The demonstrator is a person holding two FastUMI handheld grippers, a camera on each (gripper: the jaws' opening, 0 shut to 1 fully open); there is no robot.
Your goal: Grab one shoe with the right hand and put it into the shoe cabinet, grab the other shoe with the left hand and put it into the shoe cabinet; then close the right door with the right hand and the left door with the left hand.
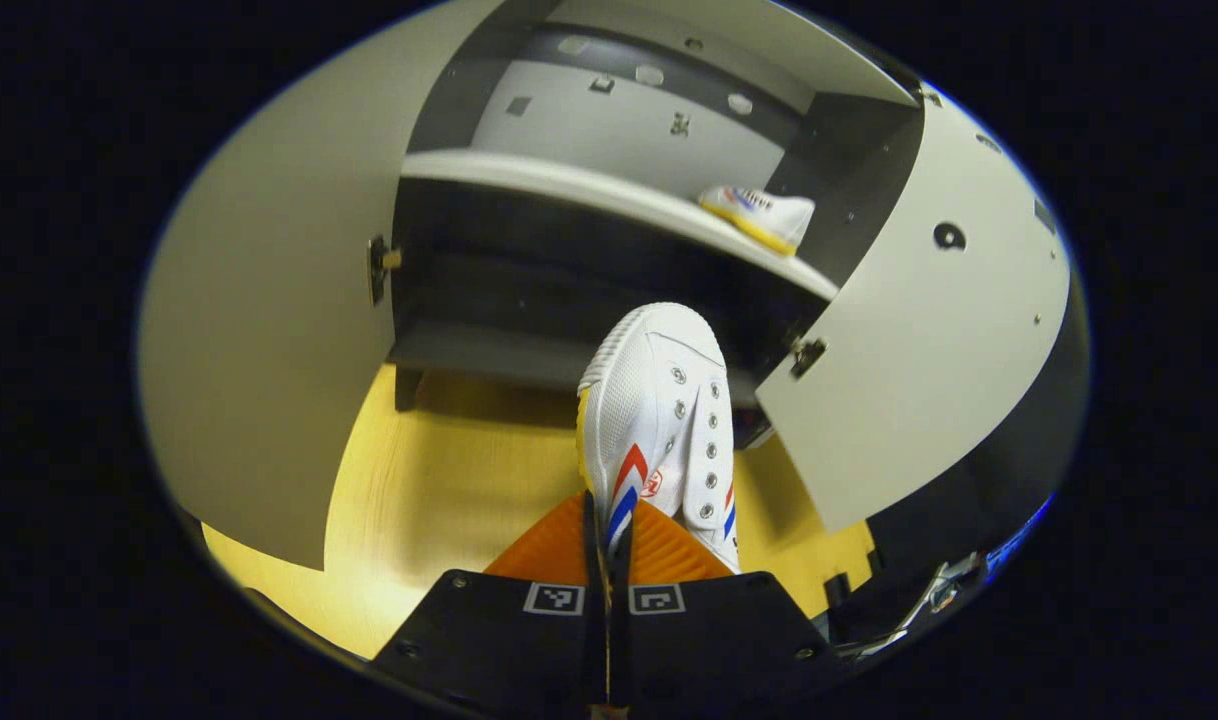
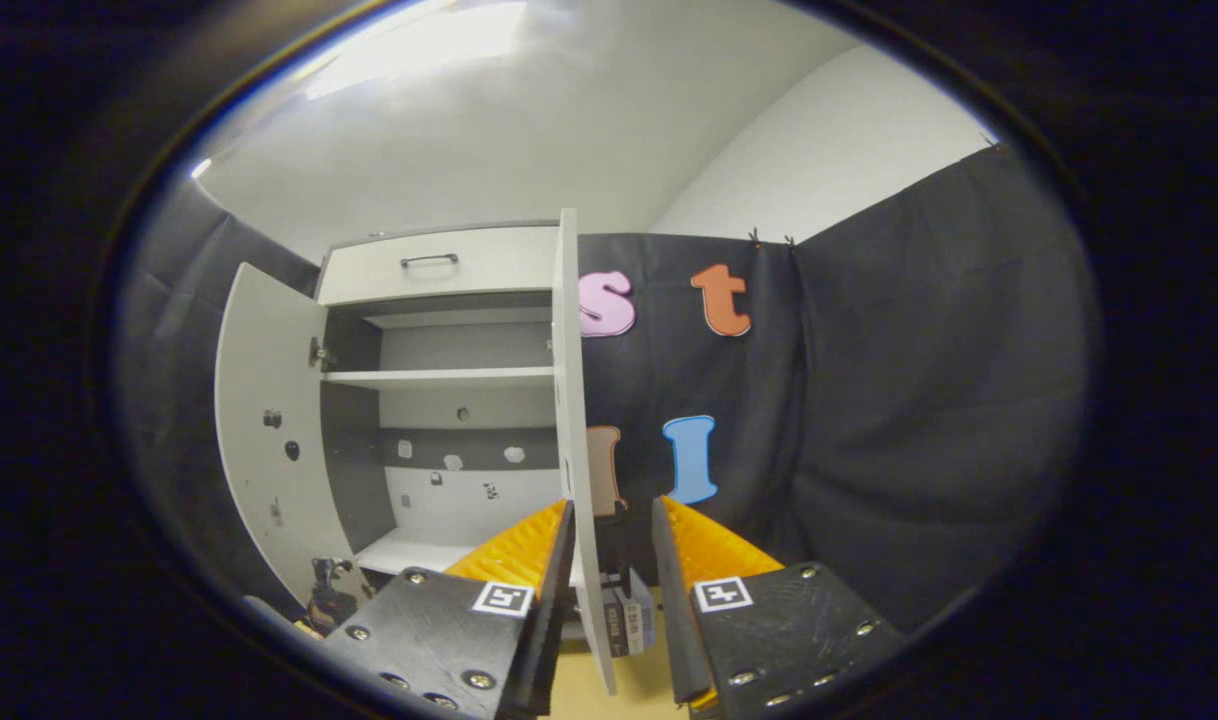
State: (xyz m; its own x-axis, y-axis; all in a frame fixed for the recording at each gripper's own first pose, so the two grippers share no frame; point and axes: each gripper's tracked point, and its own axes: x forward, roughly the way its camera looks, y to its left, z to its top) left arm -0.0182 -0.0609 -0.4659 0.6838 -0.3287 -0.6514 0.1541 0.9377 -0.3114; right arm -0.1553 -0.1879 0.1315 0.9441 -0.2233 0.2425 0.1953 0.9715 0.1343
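Note:
In the left gripper view my left gripper [image 1: 609,508] is shut on the rim of a white shoe [image 1: 659,410] with red and blue stripes. The shoe points toe-first at the open shoe cabinet [image 1: 609,195] and hangs above the yellow floor in front of the lower compartment. A second white shoe [image 1: 761,214] lies on the right end of the cabinet's shelf. In the right gripper view my right gripper [image 2: 614,522] is open. The edge of the cabinet's right door [image 2: 567,380] stands between its fingers, close to the left finger [image 2: 524,545].
Both doors stand wide open: left door [image 1: 269,330] and right door [image 1: 919,340]. The cabinet has a drawer with a handle [image 2: 431,261] on top and an upper shelf [image 2: 439,378]. Yellow wooden floor [image 1: 439,490] lies before the cabinet. Black cloth wall [image 2: 869,400] hangs behind.

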